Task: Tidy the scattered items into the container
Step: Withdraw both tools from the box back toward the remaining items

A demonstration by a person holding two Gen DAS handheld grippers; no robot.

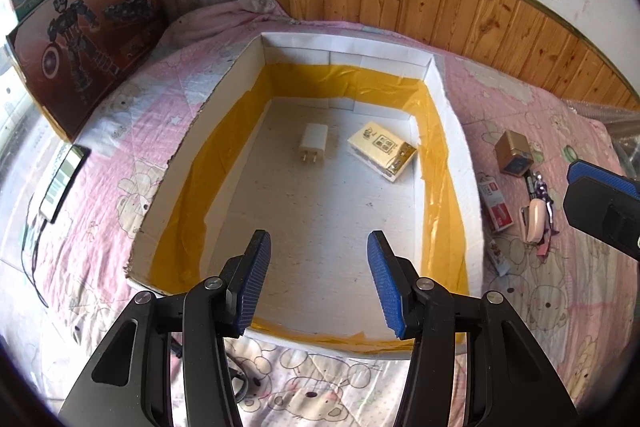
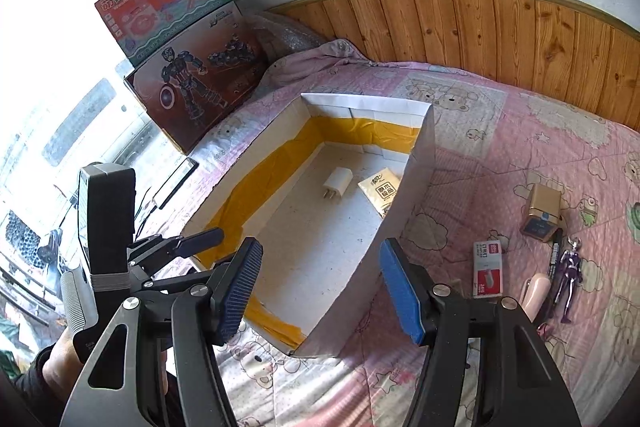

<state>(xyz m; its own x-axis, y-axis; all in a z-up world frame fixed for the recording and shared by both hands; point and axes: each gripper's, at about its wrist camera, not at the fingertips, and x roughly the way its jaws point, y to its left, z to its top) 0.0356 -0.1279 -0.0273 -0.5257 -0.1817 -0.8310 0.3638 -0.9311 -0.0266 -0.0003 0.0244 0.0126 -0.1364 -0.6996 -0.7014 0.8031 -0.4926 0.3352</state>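
Right gripper [image 2: 322, 287] gapes empty, left gripper [image 1: 316, 277] too; staple box [image 2: 487, 269] at 3 o'clock; approach square, pinch long sides.

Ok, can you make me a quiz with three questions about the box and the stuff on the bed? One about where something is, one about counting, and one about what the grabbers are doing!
1. Where is the white charger?
A. On the blanket beside the box
B. On the floor of the box
C. Between a gripper's fingers

2. How many things lie inside the white box?
A. None
B. Two
C. Five

3. How do the jaws of the left gripper and the right gripper stand?
A. Both open with nothing between them
B. Both shut on a toy
C. One holds the purple figure

Answers: 1 B, the charger lies on the box floor next to the yellow packet. 2 B, only the charger and the packet are in there. 3 A, the blue pads stand apart and nothing is between them; the purple figure lies on the blanket.
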